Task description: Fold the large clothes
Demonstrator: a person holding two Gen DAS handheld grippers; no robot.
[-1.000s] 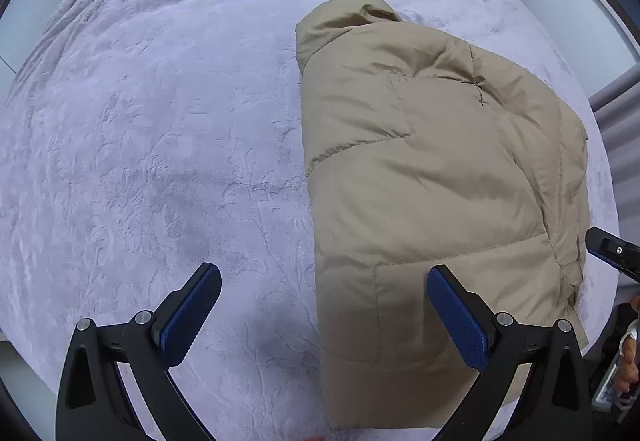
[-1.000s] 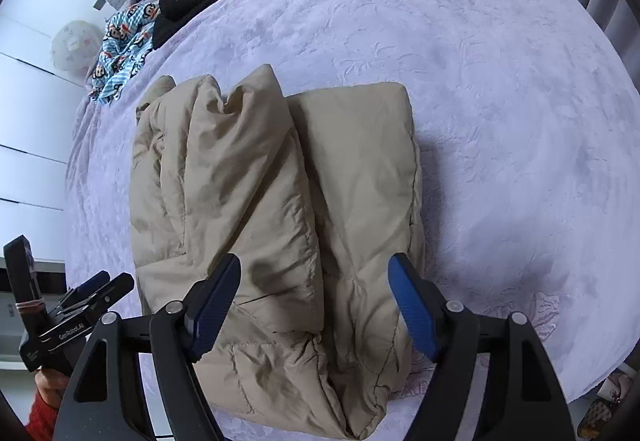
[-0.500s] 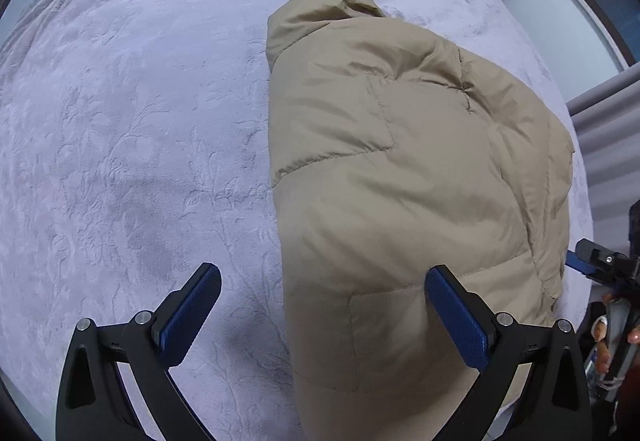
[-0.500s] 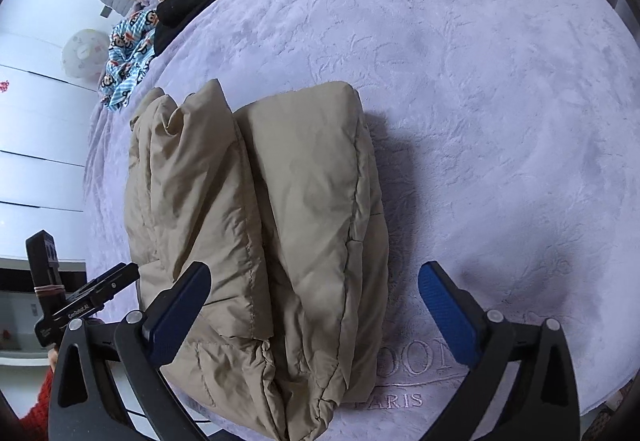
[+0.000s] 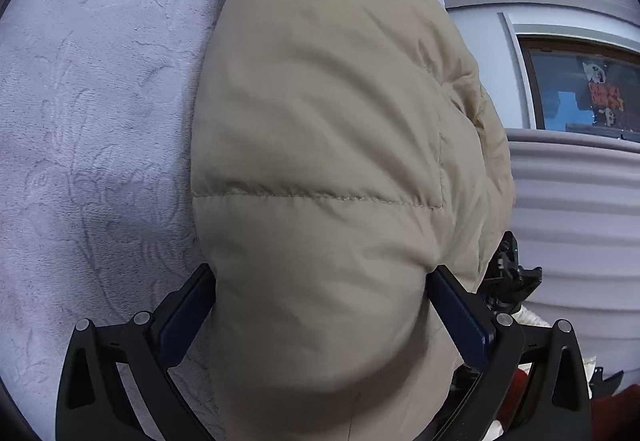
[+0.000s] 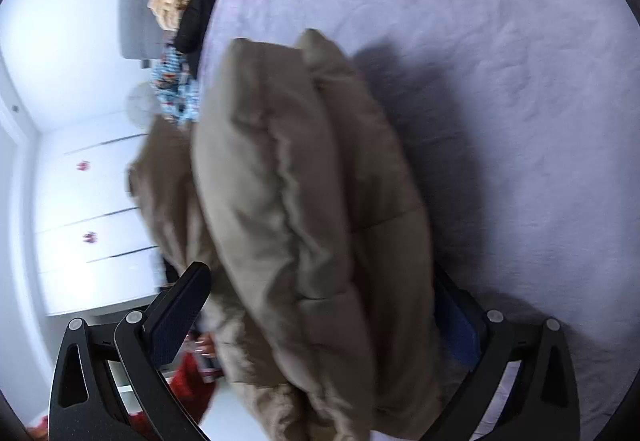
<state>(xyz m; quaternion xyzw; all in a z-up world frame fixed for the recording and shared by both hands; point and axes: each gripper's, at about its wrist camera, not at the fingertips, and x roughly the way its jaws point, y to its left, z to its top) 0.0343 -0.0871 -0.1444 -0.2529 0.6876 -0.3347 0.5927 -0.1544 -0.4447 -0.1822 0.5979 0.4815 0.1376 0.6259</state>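
Black gripper point(image 5: 320, 305) frames carry silver screws, blue pads point(image 5: 460, 309), and seemingly a red sleeve point(image 6: 188, 381).

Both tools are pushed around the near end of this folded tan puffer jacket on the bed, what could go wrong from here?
1. The jacket is puffy and bulges between the left tool's wide-open jaws; a pinch may catch only the top layer, so the fold could spring open.
2. In the right tool's view the stacked folds lean sideways, so uneven lifting could spill them.
3. The near end overhangs the bed edge and may slide off.
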